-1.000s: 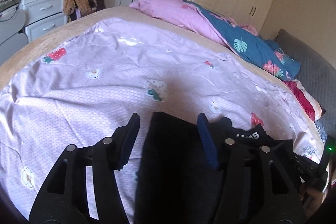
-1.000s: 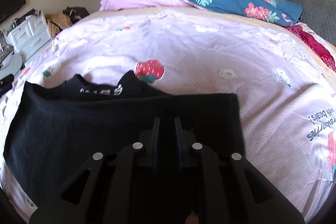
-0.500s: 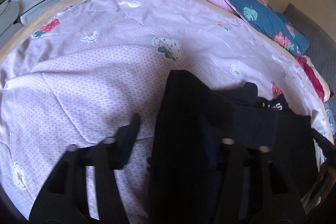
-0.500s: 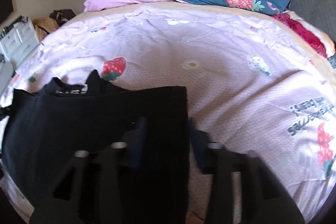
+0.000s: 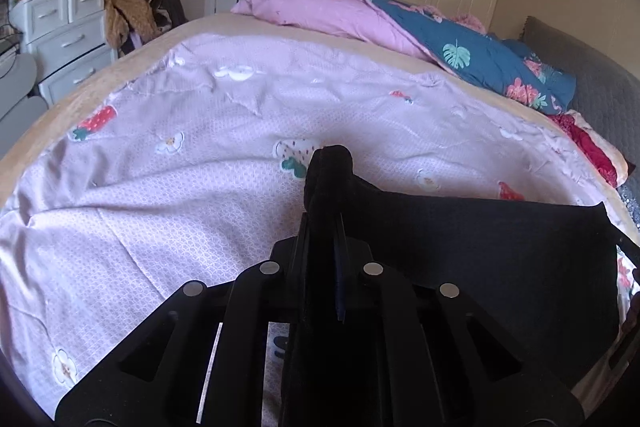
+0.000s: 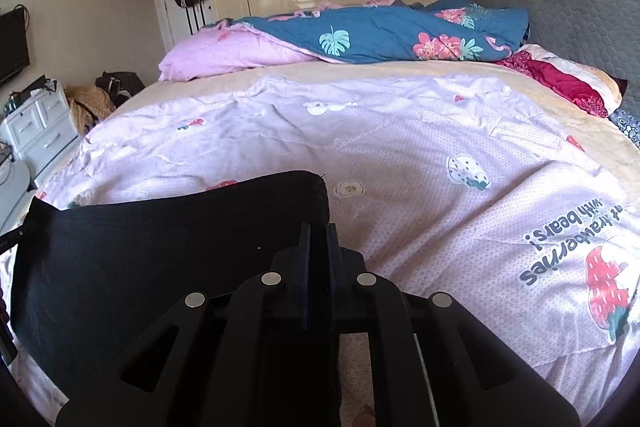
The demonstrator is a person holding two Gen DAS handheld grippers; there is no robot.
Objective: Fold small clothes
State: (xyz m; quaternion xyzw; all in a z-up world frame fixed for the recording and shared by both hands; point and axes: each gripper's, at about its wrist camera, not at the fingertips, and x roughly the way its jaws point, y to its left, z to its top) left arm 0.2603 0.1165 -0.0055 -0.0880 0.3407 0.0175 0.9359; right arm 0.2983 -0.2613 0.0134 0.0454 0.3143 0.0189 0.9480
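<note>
One black garment on the bedsheet, two claws, left and right, clamp its corners.

Bedspread beyond the black garment lies flat and bare: open room ahead and to both sides. Far edge blocked by heaped quilt and pink pillow. Headboard and red bedding close one end; drawer unit stands off the other.

Upside-down dark words "strawberries with bears!" printed on the pink bed sheet, next to a red strawberry picture at the right. No other words clear enough to read.
</note>
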